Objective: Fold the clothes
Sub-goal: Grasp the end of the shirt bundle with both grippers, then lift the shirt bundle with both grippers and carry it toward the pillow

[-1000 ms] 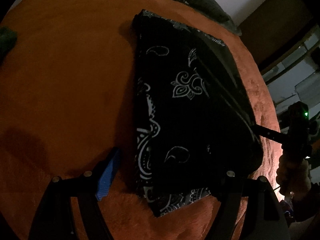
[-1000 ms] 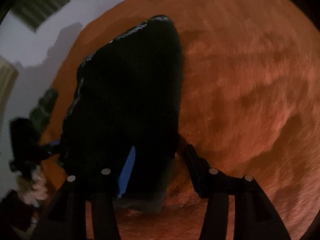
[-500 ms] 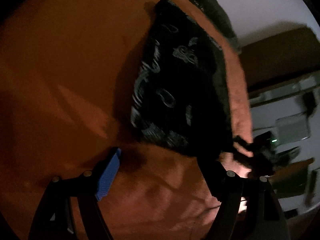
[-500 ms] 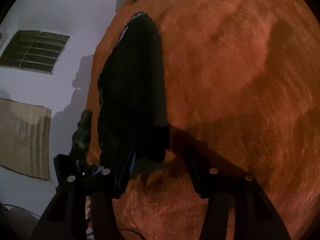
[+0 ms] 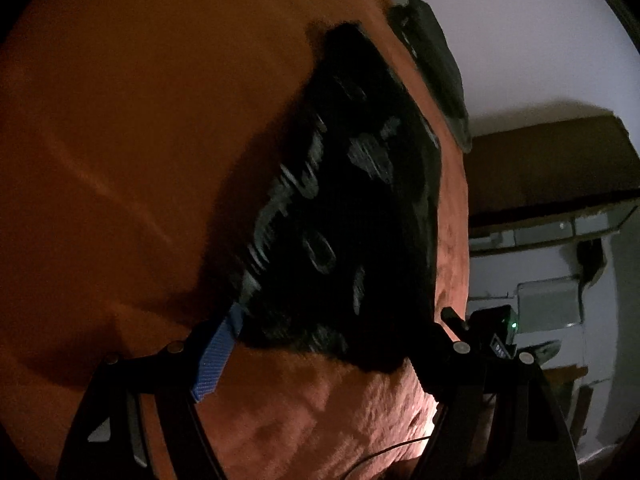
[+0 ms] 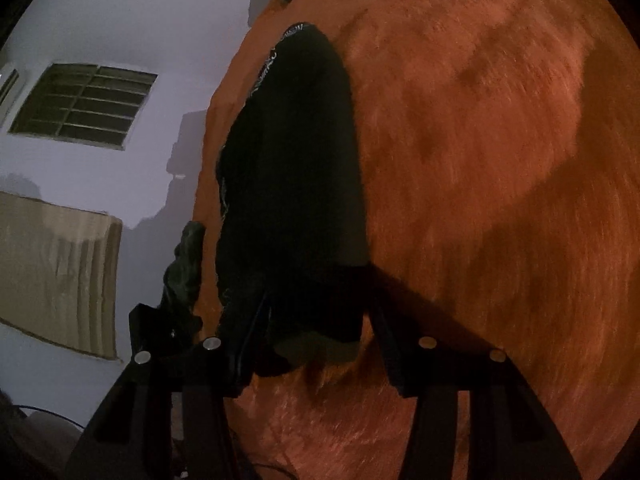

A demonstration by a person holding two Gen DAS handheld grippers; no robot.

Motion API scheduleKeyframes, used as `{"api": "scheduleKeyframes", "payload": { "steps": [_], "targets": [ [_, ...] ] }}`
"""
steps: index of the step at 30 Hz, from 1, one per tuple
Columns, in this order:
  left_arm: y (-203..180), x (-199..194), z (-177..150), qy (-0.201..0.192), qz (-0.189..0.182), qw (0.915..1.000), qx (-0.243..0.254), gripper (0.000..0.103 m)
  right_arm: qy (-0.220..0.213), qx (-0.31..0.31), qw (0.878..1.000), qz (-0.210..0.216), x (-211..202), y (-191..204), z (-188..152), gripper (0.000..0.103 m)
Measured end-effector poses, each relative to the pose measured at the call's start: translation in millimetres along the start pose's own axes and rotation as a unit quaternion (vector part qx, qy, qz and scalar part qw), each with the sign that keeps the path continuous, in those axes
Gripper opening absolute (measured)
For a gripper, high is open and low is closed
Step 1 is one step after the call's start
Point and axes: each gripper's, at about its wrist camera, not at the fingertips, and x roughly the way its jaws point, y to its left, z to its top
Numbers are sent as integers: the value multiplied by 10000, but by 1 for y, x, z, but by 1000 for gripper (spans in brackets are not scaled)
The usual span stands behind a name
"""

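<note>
A black garment with a pale paisley print (image 5: 340,216) lies folded flat on an orange plush blanket (image 5: 120,140). My left gripper (image 5: 326,346) is open, low over the blanket at the garment's near edge, and its blue pad (image 5: 216,356) touches the near left corner. In the right wrist view the same garment (image 6: 292,184) looks plain black. My right gripper (image 6: 316,334) is open astride the near right corner, with cloth lying loose between the jaws. The right gripper's body with a green light (image 5: 498,328) shows beside the left one.
A dark heap of clothes (image 5: 436,76) lies at the blanket's far edge. The blanket (image 6: 480,200) ends close to the garment's side, with a pale wall, a barred window (image 6: 84,104) and a beige cloth (image 6: 60,272) beyond. A brown cupboard (image 5: 552,168) stands at the right.
Both grippers have rolled and sunk toward the garment's near edge. The left one, which stood back from the cloth half a second ago, now touches its corner. The jaws kept their width.
</note>
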Motion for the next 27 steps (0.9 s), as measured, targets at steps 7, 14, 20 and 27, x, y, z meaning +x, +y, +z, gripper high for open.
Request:
{"api": "scheduleKeyframes", "payload": {
  "steps": [7, 14, 20, 27],
  "targets": [
    [1, -12, 56, -318, 43, 9983, 494, 79, 231, -240, 9994, 93, 16, 0, 55, 50],
    [-18, 40, 118, 290, -27, 9957, 875, 79, 428, -371, 9984, 18, 43, 15, 121, 50],
    [-50, 81, 140, 393, 61, 9932, 1098, 79, 472, -159, 9981, 352, 70, 11, 160, 50],
    [-77, 112, 167, 388, 88, 9901, 1348, 79, 627, -339, 9964, 451, 92, 18, 193, 50]
  ]
}}
